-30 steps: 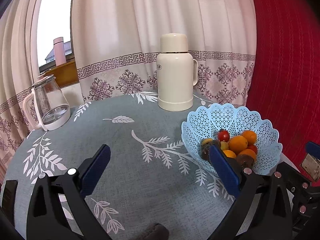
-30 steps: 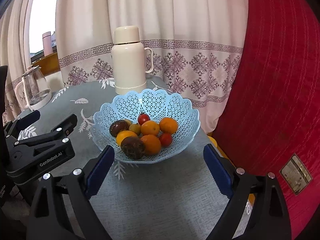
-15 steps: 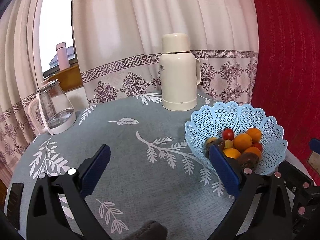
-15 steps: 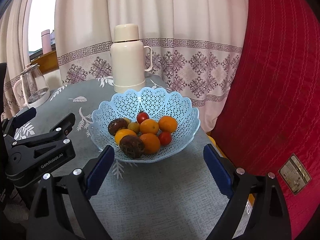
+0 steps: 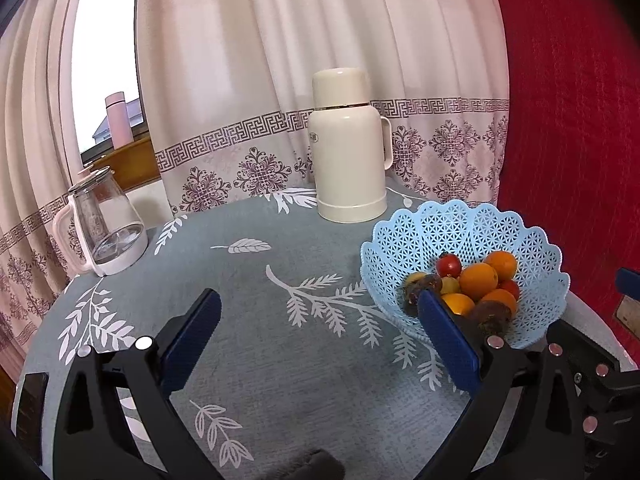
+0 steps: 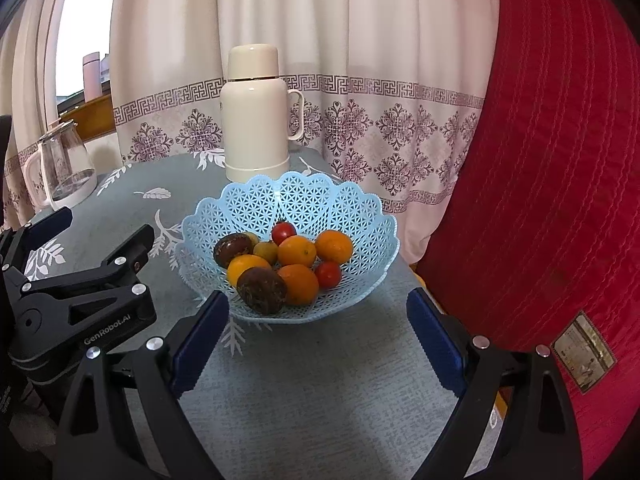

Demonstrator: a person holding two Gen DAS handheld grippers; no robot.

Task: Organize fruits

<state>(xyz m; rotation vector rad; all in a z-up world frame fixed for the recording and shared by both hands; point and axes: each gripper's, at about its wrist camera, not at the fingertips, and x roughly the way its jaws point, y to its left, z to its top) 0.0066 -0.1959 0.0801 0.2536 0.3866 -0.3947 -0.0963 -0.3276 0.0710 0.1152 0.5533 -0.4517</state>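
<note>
Compared with a second ago, the left wrist view has the scene shifted slightly right and down, showing more of the window at the left; nothing on the tabletop point(image 6: 304, 380) has been moved, and both grippers hold the same spread.

One round tabletop under a grey cloth with white leaf prints carries everything. One red quilted cover point(image 6: 552, 184) fills the right side, and patterned curtains point(image 6: 360, 40) hang behind. One cream thermos flask point(image 6: 254, 116) stands upright at the far edge, just behind the one pale blue lattice basket point(image 6: 256, 204). One glass kettle point(image 5: 106, 226) sits at the far left, well apart from the basket.

The left gripper point(image 5: 320, 340) is spread wide with nothing between its blue pads, hovering beside the basket. The right gripper point(image 6: 318, 340) is likewise spread wide and empty, facing the basket from its near side.

All the fruit lies in the basket: four oranges point(image 6: 297, 251), two dark passion fruits point(image 6: 262, 290), two red tomatoes point(image 6: 328, 274) and at least two small yellow-green fruits point(image 6: 266, 251), packed touching one another.
</note>
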